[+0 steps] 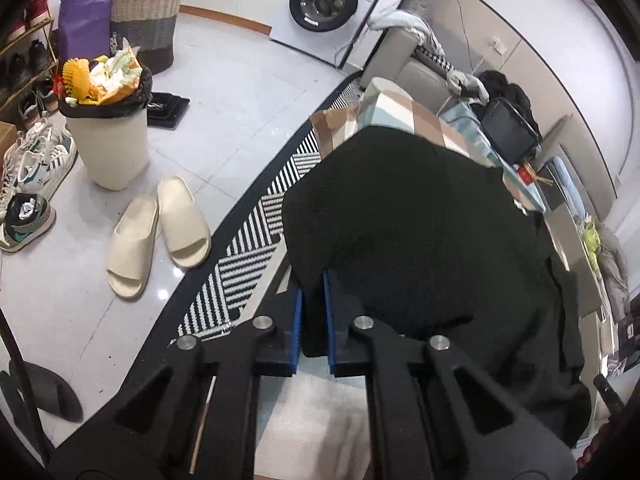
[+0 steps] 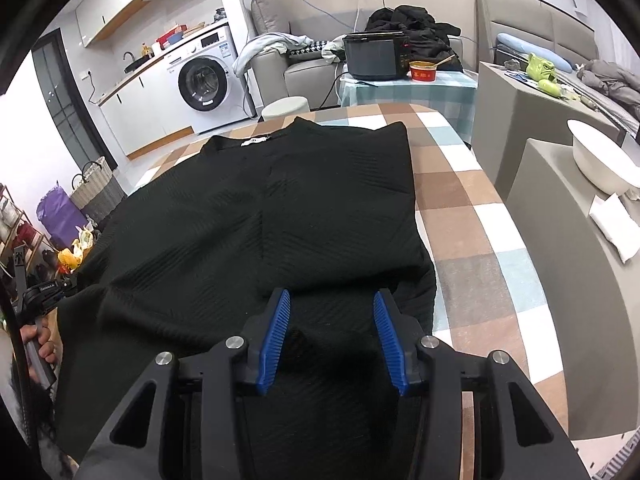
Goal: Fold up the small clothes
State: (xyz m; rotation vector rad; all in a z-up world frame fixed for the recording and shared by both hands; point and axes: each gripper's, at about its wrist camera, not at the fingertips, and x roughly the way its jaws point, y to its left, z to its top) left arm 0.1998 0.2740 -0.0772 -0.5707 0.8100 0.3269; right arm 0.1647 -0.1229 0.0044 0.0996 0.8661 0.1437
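While left gripper [image 1: 313,280] pinches garment [image 1: 400,220] hem | right gripper [image 2: 331,300] parted over near edge

Pale tiled floor [image 1: 224,92] — washing machine [image 2: 204,80], grey sofa [image 2: 304,68] behind.

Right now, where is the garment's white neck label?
In the right wrist view the white neck label sits at the far left end of the black garment, on the checked tablecloth, toward the washing machine.

Black tongs [image 2: 331,300], ribbed blue pads [image 2: 276,336], silver screws.
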